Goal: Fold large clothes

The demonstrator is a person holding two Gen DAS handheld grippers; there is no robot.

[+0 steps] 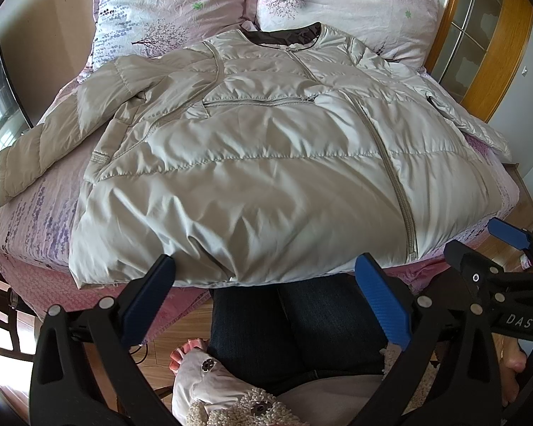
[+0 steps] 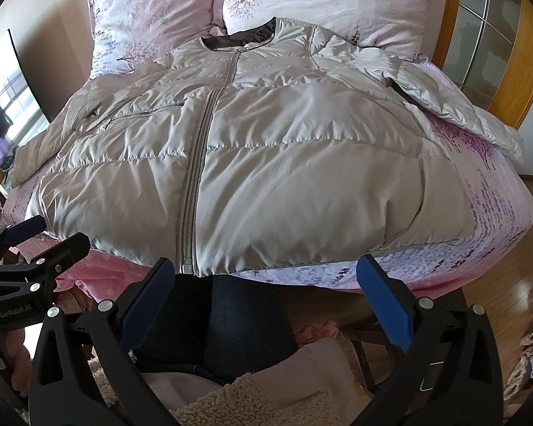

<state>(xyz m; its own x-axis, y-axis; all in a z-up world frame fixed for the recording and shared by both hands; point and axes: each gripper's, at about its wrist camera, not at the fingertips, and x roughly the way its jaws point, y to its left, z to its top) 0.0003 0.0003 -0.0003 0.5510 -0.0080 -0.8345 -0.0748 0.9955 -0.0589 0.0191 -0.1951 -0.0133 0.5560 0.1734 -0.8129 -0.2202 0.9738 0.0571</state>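
Your beige quilted jacket point(image 1: 252, 163) lies spread flat, front up and zipped, on the bed point(image 1: 35, 227), its dark-lined collar up against the two floral pillows point(image 1: 341, 3) and its hem at the bed's near edge, just ahead of you. Its two sleeves trail outward on either side — one toward each edge of the mattress. Your left gripper point(image 1: 266, 298) hovers just short of the hem with its blue fingers point(image 1: 149, 301) spread wide, holding nothing. Your right gripper point(image 2: 266, 301) sits beside it — its fingers point(image 2: 382, 305) are likewise wide apart and empty, near the zipper's bottom end point(image 2: 186, 266). Your legs in dark jeans point(image 1: 295, 333) show below both grippers.
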